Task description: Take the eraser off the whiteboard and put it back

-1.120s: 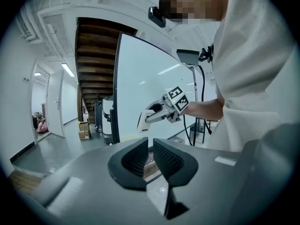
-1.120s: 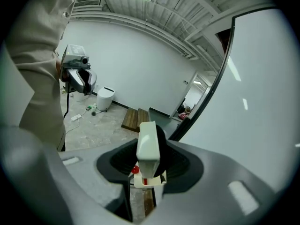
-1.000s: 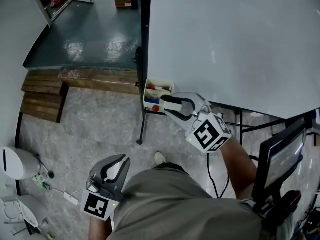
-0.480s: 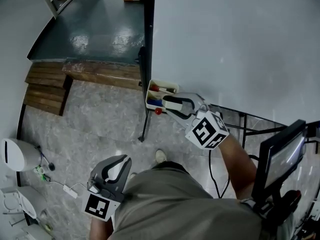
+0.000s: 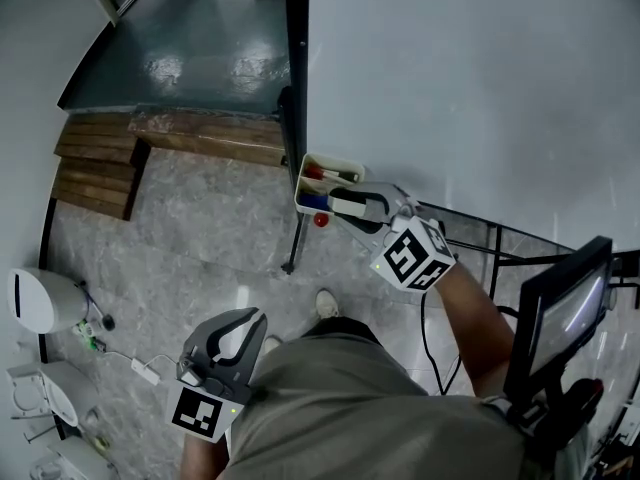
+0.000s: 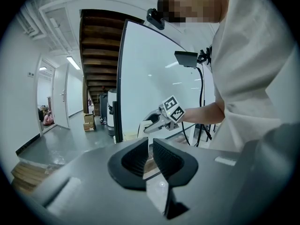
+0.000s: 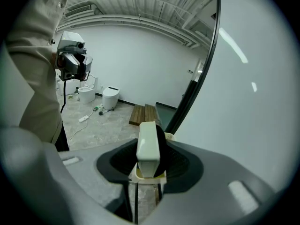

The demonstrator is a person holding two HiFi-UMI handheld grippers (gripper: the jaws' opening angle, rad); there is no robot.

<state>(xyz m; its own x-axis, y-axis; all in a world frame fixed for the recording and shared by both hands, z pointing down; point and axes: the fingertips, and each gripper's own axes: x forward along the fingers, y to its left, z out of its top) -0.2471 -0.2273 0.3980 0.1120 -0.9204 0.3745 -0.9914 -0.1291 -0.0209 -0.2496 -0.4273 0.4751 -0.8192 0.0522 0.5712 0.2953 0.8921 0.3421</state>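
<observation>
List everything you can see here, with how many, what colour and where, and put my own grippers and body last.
whiteboard: one, white, upright at right
tray: one, cream, at the whiteboard's lower left corner
markers: at least two, red and blue, in the tray
wooden boards: several, brown, floor at left
rounded container: one, white, floor at far left
power strip: one, white, floor near the container
monitor: one, dark, lower right
eraser: one, cream, dark on one side, in the right gripper
right gripper: shut on the eraser, by the tray
left gripper: jaws a slim gap apart, empty, low at my side
shirt: beige
shoe: one, white
</observation>
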